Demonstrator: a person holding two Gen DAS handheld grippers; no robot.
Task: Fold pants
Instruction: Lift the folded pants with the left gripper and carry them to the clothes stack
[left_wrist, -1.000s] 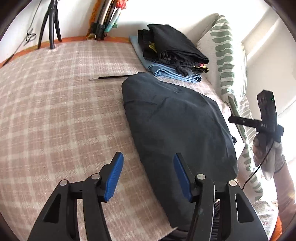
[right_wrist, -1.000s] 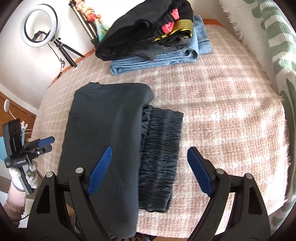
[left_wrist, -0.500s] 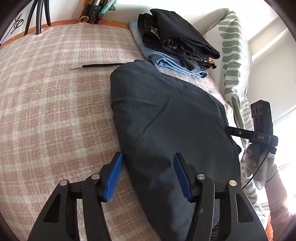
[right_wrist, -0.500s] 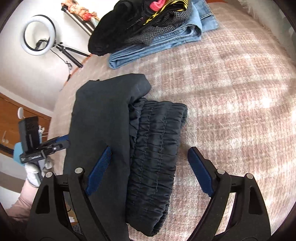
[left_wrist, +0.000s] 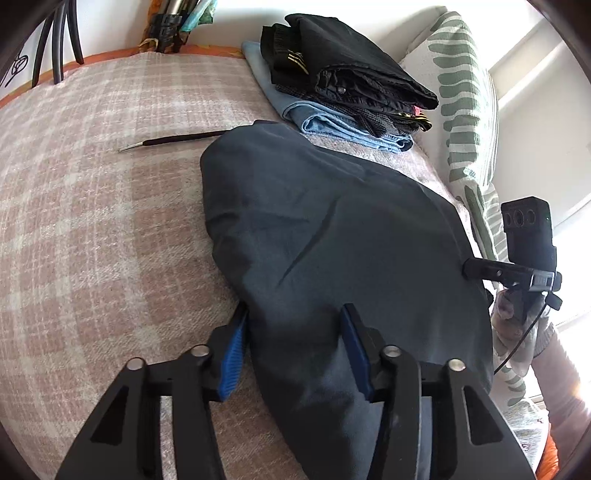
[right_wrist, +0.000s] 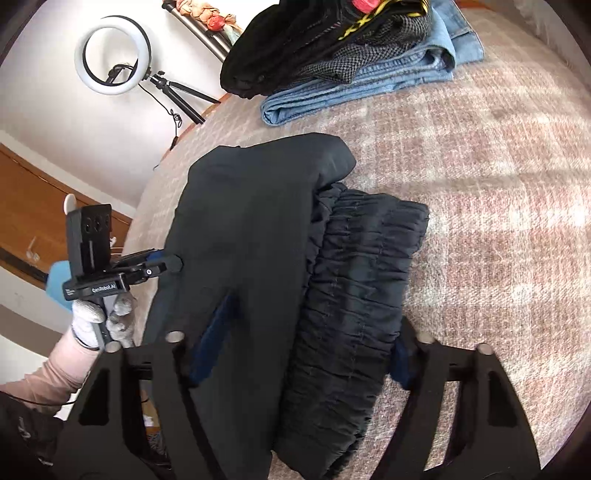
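Dark folded pants (left_wrist: 332, 236) lie on the pink plaid blanket (left_wrist: 92, 221). In the right wrist view the pants (right_wrist: 258, 240) show their gathered elastic waistband (right_wrist: 362, 277) on the right side. My left gripper (left_wrist: 293, 350) is open, its blue pads straddling the near edge of the pants. My right gripper (right_wrist: 303, 354) is open, its jaws straddling the waistband end of the pants. Each gripper shows in the other's view: the right gripper (left_wrist: 480, 269) at the pants' far edge, the left gripper (right_wrist: 166, 264) at the left edge.
A stack of folded clothes (left_wrist: 343, 92) with blue jeans at the bottom sits at the back of the bed. A thin dark stick (left_wrist: 177, 140) lies on the blanket. Green-patterned pillows (left_wrist: 461, 110) lie to the right. A ring light on a tripod (right_wrist: 114, 55) stands by the wall.
Both grippers have moved down and forward onto the pants, from hovering off its edges to straddling the fabric at opposite ends. Both stay open.
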